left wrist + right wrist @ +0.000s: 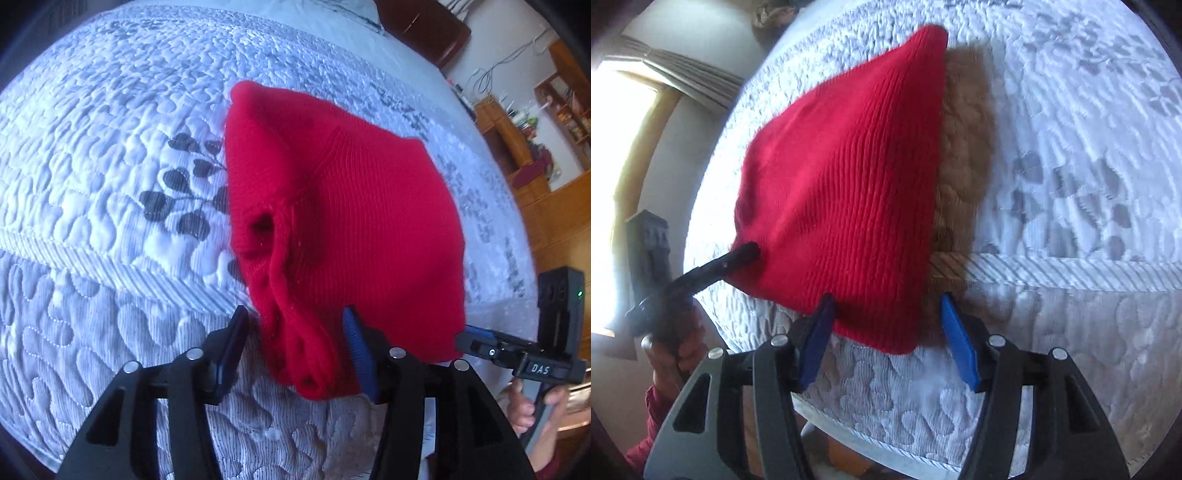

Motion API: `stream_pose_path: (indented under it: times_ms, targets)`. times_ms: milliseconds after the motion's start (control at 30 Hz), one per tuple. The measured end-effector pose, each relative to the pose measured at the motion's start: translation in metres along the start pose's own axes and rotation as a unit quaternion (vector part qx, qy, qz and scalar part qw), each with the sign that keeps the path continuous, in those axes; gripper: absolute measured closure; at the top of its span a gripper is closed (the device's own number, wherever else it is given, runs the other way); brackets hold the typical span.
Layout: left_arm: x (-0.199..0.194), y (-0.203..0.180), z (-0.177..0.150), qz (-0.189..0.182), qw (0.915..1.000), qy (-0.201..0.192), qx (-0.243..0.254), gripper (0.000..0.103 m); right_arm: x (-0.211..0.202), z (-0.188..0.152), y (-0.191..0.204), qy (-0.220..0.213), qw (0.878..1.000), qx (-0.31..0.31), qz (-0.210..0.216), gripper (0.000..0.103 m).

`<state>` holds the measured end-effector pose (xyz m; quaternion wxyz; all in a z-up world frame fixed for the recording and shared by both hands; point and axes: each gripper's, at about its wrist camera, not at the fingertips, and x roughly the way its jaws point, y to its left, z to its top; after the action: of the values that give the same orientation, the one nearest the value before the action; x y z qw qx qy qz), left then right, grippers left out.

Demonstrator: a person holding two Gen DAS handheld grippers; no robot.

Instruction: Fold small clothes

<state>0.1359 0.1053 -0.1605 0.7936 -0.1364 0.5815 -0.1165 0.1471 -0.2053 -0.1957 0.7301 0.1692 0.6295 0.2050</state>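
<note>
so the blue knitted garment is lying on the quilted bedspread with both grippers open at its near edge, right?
Not quite: the knitted garment is red, not blue, as both wrist views show. Only the gripper pads are blue. The rest holds: it lies on the quilted bedspread, with the left gripper and right gripper open at its near edge.

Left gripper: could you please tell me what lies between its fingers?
A bunched edge of the red knit garment lies there, as the left wrist view shows.

Home bedroom: quilted bedspread (110,206), wooden shelves (517,140), curtained window (624,147).
</note>
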Motion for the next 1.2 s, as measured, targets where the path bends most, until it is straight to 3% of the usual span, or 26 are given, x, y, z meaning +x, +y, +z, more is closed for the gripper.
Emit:
stream_pose_path:
  times_ms: [100, 133, 167, 267, 333, 400, 467, 700, 733, 867, 933, 1200]
  targets:
    - [0.005, -0.006, -0.003, 0.021, 0.9997, 0.000, 0.008, 0.046, 0.012, 0.001, 0.001, 0.012, 1.000, 0.008, 0.002, 0.058]
    - [0.006, -0.006, -0.003, 0.025, 0.9997, -0.001, 0.007, 0.046, 0.013, 0.003, 0.001, 0.014, 1.000, 0.009, 0.008, 0.075]
    - [0.006, -0.006, -0.003, 0.027, 0.9996, -0.001, 0.005, 0.047, 0.012, 0.004, 0.001, 0.020, 0.999, 0.010, 0.025, 0.085]
    - [0.005, -0.008, -0.004, 0.025, 0.9997, 0.004, -0.002, 0.053, 0.001, 0.012, 0.002, 0.018, 0.999, 0.005, 0.035, 0.089]
    - [0.006, -0.008, -0.006, 0.019, 0.9997, 0.007, -0.010, 0.053, -0.020, 0.011, 0.003, 0.004, 0.999, -0.007, 0.033, 0.089]
    - [0.011, -0.012, -0.011, 0.026, 0.9996, 0.010, -0.002, 0.053, -0.031, 0.006, 0.001, 0.004, 1.000, -0.024, 0.002, 0.090]
    - [0.015, -0.018, -0.014, 0.039, 0.9991, 0.006, 0.013, 0.052, -0.018, -0.001, -0.010, 0.026, 0.999, -0.025, -0.040, 0.090]
    - [0.017, -0.021, -0.017, 0.040, 0.9986, 0.000, 0.034, 0.051, 0.004, -0.004, -0.003, 0.023, 0.997, -0.038, -0.064, 0.088]
    - [0.014, -0.022, -0.019, 0.039, 0.9985, -0.002, 0.037, 0.050, 0.011, -0.001, 0.005, 0.024, 0.997, -0.042, -0.067, 0.084]
    - [0.000, -0.022, -0.021, 0.018, 0.9995, -0.006, 0.024, 0.052, -0.006, -0.003, 0.012, 0.006, 0.997, -0.048, -0.065, 0.070]
    - [-0.002, -0.022, -0.023, -0.002, 1.0000, 0.002, 0.008, 0.051, -0.015, -0.006, 0.017, 0.003, 0.997, -0.057, -0.055, 0.070]
    - [0.008, -0.032, -0.030, 0.025, 0.9992, 0.012, 0.029, 0.048, 0.008, -0.006, 0.009, 0.040, 0.998, -0.018, -0.048, 0.072]
